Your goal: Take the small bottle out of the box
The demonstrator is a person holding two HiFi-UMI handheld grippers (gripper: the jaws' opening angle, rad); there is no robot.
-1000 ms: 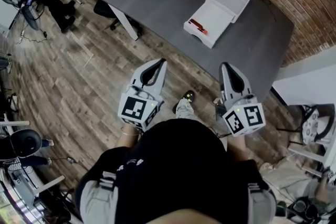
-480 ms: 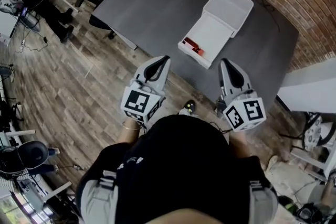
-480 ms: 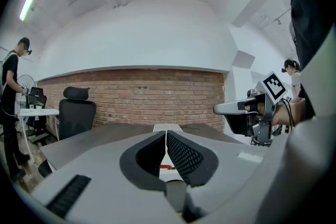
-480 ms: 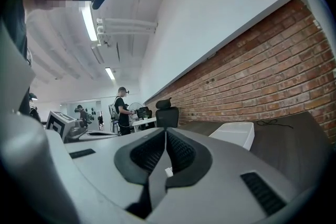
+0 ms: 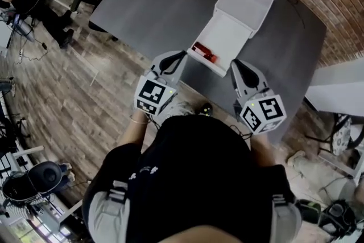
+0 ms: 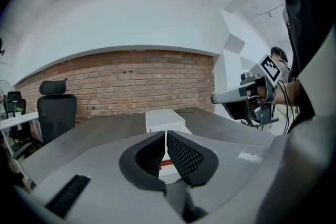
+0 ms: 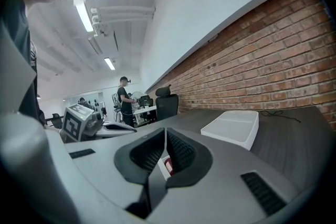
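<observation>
Red small bottle [image 5: 205,54] lay in the box [image 5: 242,5], nearer our left tool [image 5: 181,55] than right tool [image 5: 233,63], both closed, empty.

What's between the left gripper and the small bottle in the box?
Head view: only a short strip of bare grey table and the white box's near wall separate the left gripper from the red small bottle.
</observation>
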